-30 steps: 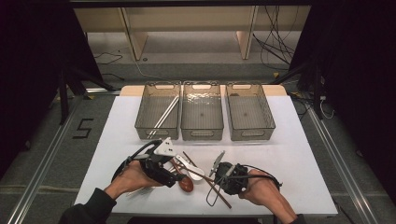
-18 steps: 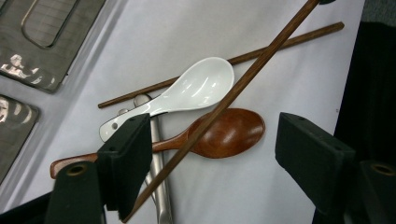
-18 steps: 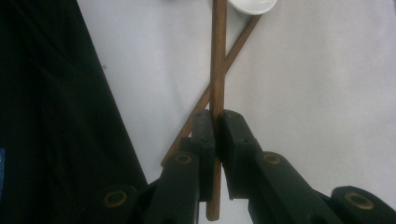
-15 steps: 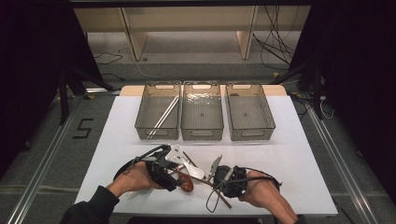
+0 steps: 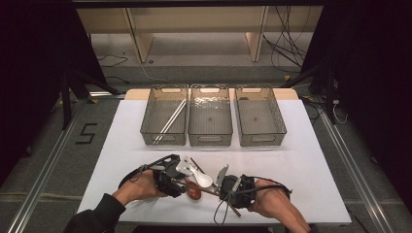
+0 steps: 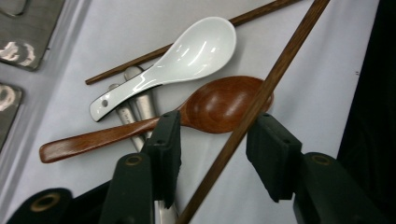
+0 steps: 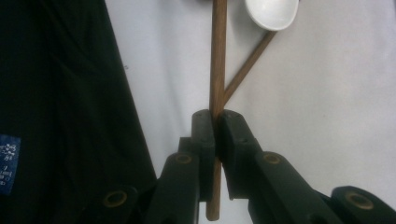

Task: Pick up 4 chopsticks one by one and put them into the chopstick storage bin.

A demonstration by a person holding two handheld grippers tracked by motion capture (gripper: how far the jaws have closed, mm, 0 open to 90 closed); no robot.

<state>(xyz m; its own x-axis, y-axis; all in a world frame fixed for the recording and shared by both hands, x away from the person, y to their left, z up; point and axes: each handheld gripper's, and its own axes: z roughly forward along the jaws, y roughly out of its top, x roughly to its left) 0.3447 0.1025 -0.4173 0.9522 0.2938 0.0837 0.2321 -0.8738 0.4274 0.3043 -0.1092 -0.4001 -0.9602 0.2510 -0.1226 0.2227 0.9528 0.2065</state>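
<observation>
Our right hand-held gripper [image 7: 216, 122] is clamped tight on a wooden chopstick [image 7: 217, 56] at the lower middle of the high view. The left hand-held gripper [image 6: 214, 140] has just been closing – half open, the chopstick running between its pads, neither pad pressing it. The wooden spoon [image 6: 140, 122] and white spoon [image 6: 180, 58] lie just beyond. The white tabletop [image 5: 316, 160] is bare at right – the three bins [image 5: 211, 116] sit well apart, upper middle.

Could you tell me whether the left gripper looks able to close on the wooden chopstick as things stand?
Probably yes. The left gripper has been closing, and the wooden chopstick already runs between its pads untouched. The right gripper holds its other end, and the wooden spoon crowds one pad.
</observation>
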